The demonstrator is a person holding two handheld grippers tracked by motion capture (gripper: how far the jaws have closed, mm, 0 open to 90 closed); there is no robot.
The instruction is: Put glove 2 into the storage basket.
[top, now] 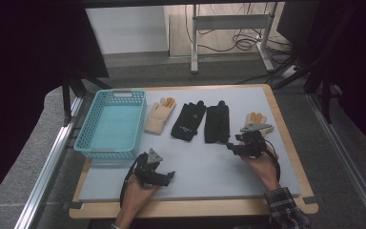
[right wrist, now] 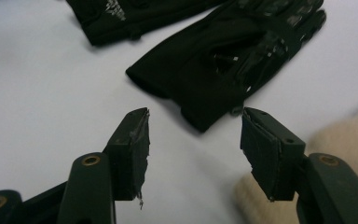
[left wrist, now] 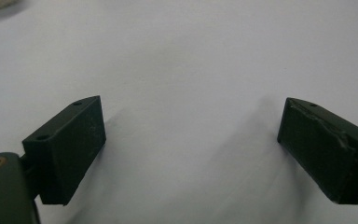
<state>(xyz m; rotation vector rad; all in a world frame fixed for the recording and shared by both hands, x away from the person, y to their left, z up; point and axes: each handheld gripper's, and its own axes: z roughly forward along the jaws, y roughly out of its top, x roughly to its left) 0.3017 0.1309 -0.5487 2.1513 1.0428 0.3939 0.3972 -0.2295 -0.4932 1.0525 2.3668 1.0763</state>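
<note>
all four gloves are lying on the table point(top: 286, 157), none in the blue basket point(top: 91, 143) yet. the right gripper point(right wrist: 193, 140) is part open, holding nothing, nearing the black glove point(right wrist: 214, 70). the left gripper point(left wrist: 191, 149) is waiting wide open, holding nothing.

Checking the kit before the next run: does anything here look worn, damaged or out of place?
Yes: the pads on the right tool look worn, their facing ragged and peeling at the edges. One pad of the left tool is creased too. The four gloves lie in a row beside the basket, the pairs split up.
</note>
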